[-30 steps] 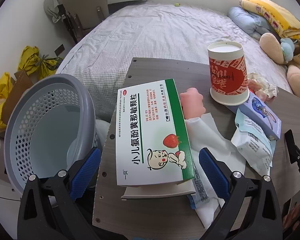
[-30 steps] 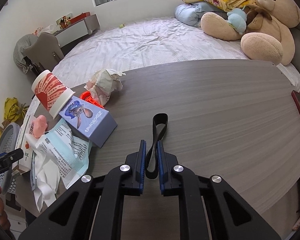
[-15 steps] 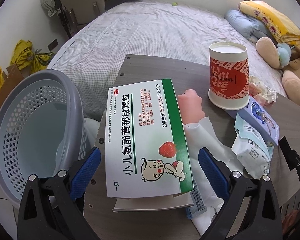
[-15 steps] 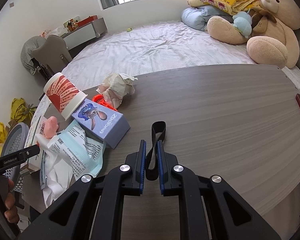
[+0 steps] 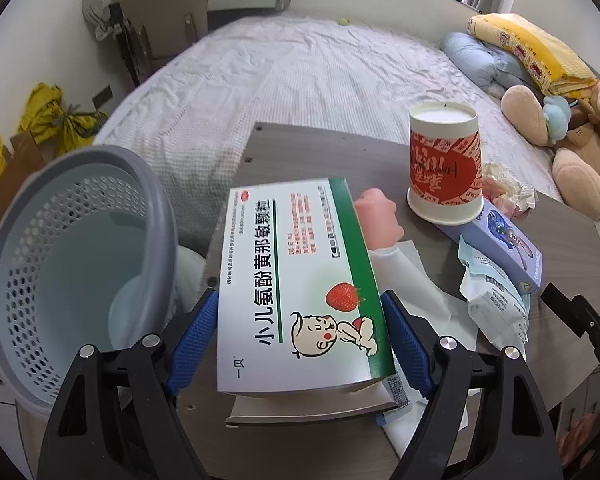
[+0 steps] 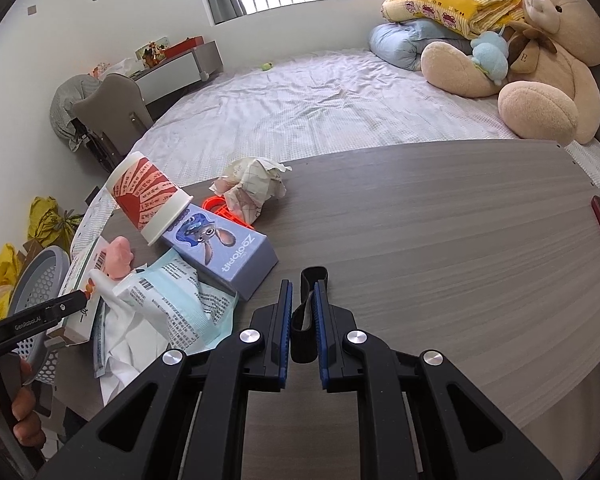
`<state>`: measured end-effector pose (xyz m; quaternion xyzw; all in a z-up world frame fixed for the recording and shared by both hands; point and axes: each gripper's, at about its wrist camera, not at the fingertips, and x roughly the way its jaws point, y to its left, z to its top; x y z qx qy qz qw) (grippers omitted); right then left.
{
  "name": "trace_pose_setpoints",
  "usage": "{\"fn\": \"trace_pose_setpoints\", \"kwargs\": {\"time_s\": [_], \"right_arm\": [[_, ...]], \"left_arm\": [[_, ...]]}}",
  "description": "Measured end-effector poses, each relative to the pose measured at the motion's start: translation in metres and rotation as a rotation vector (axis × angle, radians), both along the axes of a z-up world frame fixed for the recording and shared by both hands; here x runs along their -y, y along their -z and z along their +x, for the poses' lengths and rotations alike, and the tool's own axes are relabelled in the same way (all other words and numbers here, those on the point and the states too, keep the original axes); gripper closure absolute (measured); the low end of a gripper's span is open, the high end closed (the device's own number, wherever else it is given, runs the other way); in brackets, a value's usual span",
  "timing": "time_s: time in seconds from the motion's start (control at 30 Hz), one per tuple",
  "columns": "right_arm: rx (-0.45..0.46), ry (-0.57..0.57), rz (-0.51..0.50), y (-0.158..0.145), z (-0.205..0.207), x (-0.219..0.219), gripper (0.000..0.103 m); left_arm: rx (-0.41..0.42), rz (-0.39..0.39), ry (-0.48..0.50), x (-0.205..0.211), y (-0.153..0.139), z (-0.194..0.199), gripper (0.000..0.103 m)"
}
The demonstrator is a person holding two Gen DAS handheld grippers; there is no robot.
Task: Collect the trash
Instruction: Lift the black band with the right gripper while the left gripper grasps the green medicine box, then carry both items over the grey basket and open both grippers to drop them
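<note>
Teddy bear [image 6: 540,60], pillows [image 6: 448,4] on bed [image 6: 300,100].

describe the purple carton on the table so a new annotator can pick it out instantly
Start at the grey wood table beside the bed, then go to the litter pile at its left end. The purple carton lies flat there, its far end under the rim of the upturned red-and-white paper cup. It is the only box with a cartoon rabbit.

"ZOOTOPIA" on purple box [image 6: 220,254]

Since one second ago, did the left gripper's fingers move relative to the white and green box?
Yes. The left gripper is closing: its blue fingers have come inward to the sides of the white and green box, which lies on the table.
</note>
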<state>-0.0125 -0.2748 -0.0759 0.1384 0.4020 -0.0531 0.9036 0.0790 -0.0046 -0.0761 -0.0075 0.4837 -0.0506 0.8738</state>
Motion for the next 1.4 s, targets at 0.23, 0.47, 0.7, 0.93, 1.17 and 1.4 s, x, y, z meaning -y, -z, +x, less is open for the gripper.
{"fn": "trace_pose_setpoints", "kwargs": {"time_s": [0.23,0.47,0.7,0.93,1.17,1.4], "right_arm": [[0.008,-0.012,-0.009,-0.009,-0.004,-0.009,0.092],[0.015,-0.032,-0.026,-0.015,-0.007,-0.022,0.092],[0.013,-0.05,-0.027,-0.016,-0.008,-0.032,0.092],[0.011,-0.051,-0.027,-0.016,-0.008,-0.032,0.092],[0.005,-0.052,-0.025,-0.015,-0.008,-0.032,0.092],[0.004,-0.053,-0.025,-0.014,-0.008,-0.032,0.092]], "left_arm": [[0.019,-0.011,0.008,-0.003,-0.015,-0.015,0.025],[-0.017,-0.007,0.064,0.003,-0.005,-0.047,0.025],[-0.072,0.014,0.076,0.0,0.01,-0.052,0.024],[-0.053,0.028,0.059,-0.002,0.009,-0.045,0.019],[-0.066,0.018,0.05,-0.001,0.016,-0.032,0.016],[-0.048,-0.003,0.071,-0.001,0.015,-0.037,0.026]]}}
